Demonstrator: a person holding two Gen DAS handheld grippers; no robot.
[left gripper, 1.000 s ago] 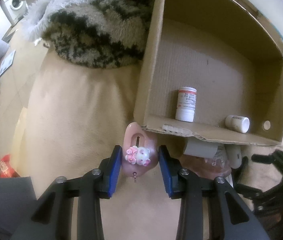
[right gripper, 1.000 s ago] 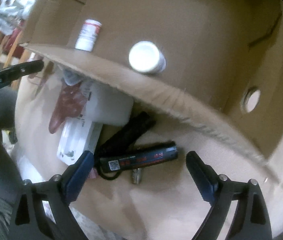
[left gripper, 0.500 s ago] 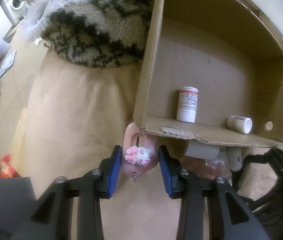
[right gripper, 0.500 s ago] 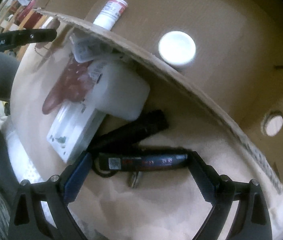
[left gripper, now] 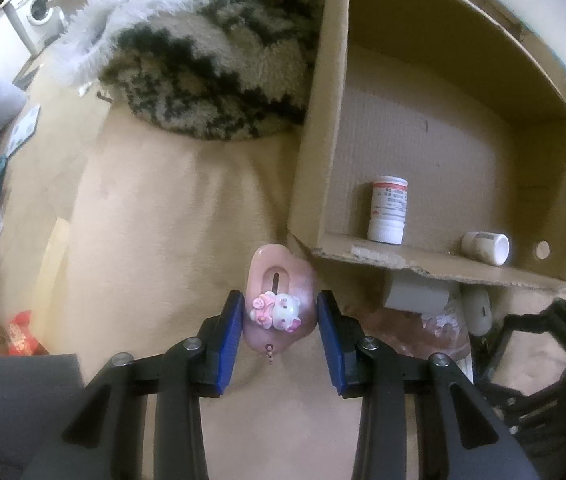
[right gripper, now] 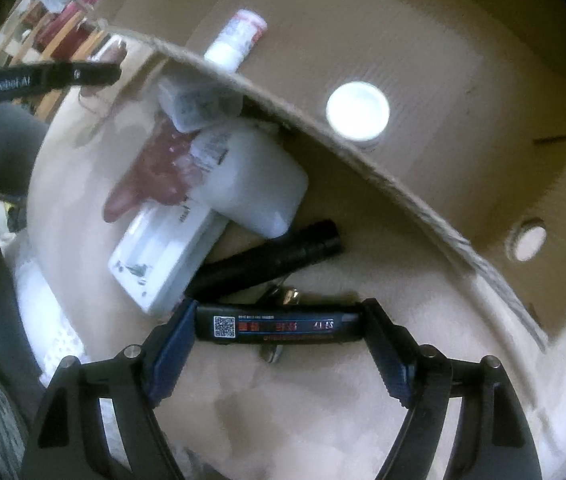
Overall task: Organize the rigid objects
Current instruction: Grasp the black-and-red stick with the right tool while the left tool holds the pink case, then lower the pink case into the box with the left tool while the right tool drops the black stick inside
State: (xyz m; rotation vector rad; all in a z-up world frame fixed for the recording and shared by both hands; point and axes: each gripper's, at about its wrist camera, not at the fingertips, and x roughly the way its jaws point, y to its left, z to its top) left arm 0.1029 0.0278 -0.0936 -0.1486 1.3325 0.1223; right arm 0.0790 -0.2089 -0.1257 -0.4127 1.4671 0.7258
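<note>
Black stick (right gripper: 279, 326) between fingers (right gripper: 173, 338) (endwise)

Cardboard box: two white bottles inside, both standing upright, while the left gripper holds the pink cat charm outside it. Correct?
Not quite. Only the red-labelled bottle stands upright; the smaller white bottle lies on its side, as the left wrist view shows. Both are in the cardboard box, and the left gripper holds the pink charm outside it.
</note>
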